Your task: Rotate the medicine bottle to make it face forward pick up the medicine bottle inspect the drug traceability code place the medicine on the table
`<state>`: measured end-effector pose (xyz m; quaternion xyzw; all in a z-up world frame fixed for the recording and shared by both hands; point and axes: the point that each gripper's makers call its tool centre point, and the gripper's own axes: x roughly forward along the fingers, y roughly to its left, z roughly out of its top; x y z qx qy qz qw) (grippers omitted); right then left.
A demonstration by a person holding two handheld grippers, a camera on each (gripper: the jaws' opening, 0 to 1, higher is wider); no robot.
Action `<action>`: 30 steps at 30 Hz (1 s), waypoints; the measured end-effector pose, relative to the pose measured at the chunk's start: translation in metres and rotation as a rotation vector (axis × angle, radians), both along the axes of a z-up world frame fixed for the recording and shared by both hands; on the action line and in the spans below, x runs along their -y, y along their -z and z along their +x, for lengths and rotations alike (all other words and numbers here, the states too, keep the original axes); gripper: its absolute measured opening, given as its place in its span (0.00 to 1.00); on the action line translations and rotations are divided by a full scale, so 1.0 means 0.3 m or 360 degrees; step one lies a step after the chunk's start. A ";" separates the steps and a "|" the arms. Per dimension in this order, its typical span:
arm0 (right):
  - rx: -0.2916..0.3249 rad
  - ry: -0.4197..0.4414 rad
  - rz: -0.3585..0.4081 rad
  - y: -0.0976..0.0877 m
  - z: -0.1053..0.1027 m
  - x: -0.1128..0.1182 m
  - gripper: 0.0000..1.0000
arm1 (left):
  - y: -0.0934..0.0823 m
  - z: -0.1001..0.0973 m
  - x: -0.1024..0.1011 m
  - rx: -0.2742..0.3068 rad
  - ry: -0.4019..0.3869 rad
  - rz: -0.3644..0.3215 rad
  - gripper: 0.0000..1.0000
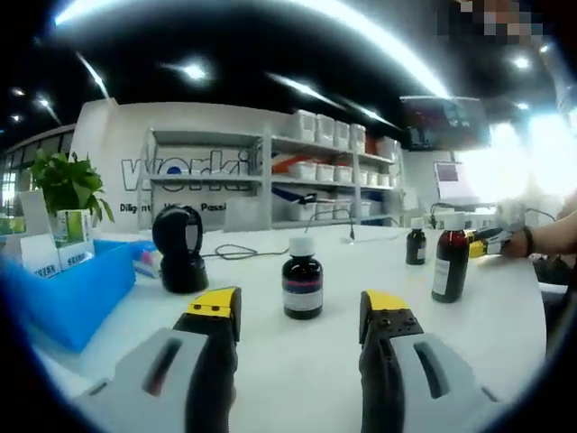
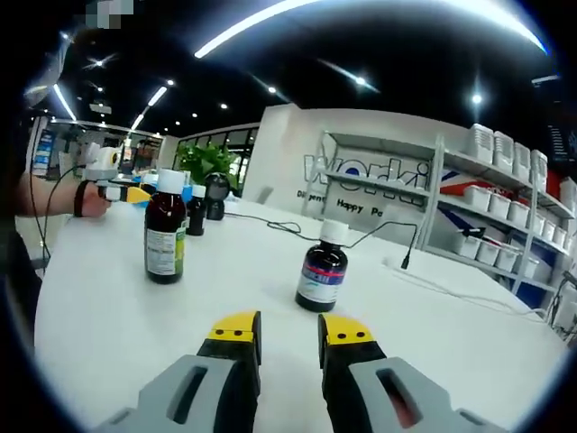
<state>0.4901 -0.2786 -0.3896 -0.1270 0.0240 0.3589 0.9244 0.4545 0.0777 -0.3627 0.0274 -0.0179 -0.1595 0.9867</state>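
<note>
Left gripper view puts the medicine bottle (image 1: pixel 302 287) upright, dead ahead between my left gripper (image 1: pixel 299 314) jaws, spread apart, empty; nearer than the narrowly parted right gripper (image 2: pixel 289 332).

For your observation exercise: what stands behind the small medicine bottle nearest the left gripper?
Behind the small medicine bottle, a black cable lies on the white table, with shelving beyond. The bottle hides the table directly behind it.

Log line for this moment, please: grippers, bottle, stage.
left gripper: open, empty | right gripper: open, empty | medicine bottle: upright on table, ungrasped, just ahead of left gripper | stage: pre-grasp
</note>
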 end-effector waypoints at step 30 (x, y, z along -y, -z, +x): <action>-0.0172 -0.0741 0.0052 -0.147 -0.118 -0.265 0.29 | -0.002 0.000 -0.019 -0.0031 0.0015 -0.0136 0.42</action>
